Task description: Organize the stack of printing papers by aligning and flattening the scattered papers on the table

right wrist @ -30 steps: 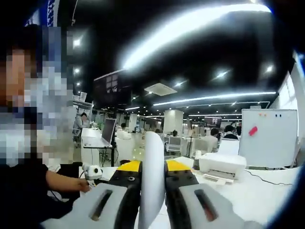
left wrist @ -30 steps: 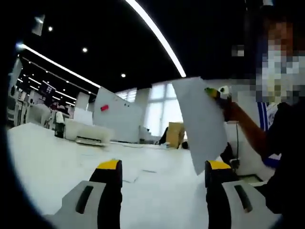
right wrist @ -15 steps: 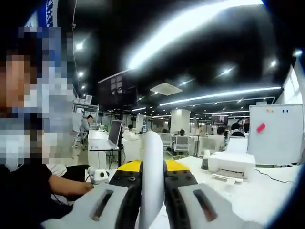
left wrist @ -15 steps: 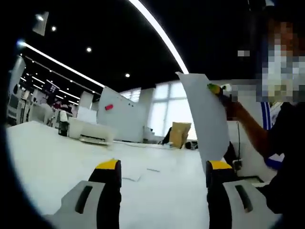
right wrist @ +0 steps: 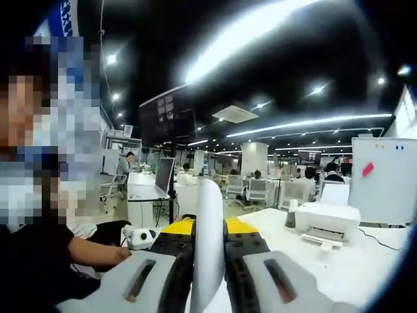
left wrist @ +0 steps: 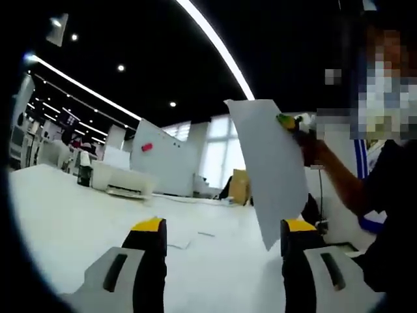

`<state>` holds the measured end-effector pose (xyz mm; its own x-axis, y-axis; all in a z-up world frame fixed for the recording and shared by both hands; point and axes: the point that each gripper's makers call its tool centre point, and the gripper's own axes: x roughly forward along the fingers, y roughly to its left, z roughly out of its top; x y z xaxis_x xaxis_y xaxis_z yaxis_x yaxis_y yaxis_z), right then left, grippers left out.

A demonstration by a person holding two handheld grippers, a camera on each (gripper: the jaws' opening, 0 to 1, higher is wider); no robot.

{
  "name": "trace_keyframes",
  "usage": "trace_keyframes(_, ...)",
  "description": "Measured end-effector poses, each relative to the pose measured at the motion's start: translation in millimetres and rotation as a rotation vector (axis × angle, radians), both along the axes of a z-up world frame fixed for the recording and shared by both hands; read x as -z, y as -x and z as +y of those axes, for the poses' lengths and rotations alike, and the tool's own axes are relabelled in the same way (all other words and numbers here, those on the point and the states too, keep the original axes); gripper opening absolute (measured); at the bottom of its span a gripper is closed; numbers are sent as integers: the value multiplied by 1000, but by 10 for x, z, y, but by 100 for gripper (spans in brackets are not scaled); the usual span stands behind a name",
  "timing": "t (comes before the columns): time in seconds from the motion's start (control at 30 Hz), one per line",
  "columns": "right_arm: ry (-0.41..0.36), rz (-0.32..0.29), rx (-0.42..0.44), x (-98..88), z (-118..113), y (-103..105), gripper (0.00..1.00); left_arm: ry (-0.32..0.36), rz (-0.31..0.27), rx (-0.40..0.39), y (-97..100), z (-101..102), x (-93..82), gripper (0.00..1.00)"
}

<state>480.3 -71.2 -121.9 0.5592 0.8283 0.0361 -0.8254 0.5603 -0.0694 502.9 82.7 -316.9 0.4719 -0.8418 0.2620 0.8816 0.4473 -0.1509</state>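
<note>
White printing paper sheet [right wrist: 208, 248] is clenched upright in the right gripper [right wrist: 208, 228], raised above the white table [left wrist: 78, 222]; the left gripper [left wrist: 221, 225] hangs released over scattered papers [left wrist: 179, 242].

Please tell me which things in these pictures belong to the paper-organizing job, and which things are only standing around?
Part of the job:
- sheet of paper, clamped in the right gripper
- left gripper, fingers apart, holding nothing
- loose papers lying on the table

Only standing around:
- printer
- whiteboard
- cardboard box
- monitor
</note>
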Motion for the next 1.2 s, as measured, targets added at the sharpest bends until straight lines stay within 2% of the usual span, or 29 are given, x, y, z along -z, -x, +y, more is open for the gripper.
trace_keyframes(0.53,10,29,-105,42,490,-30,11,19,-5,22,30,0,-33,72)
trace_keyframes(0.77,20,51,-135,134,663,-81,11,33,-4,20,28,22,-54,71)
trace_keyframes(1.0,-2,80,-180,162,852,-75,10,45,-1,29,40,29,-66,66)
trace_keyframes(1.2,-15,94,-222,169,1024,-45,10,51,3,42,57,17,-68,65)
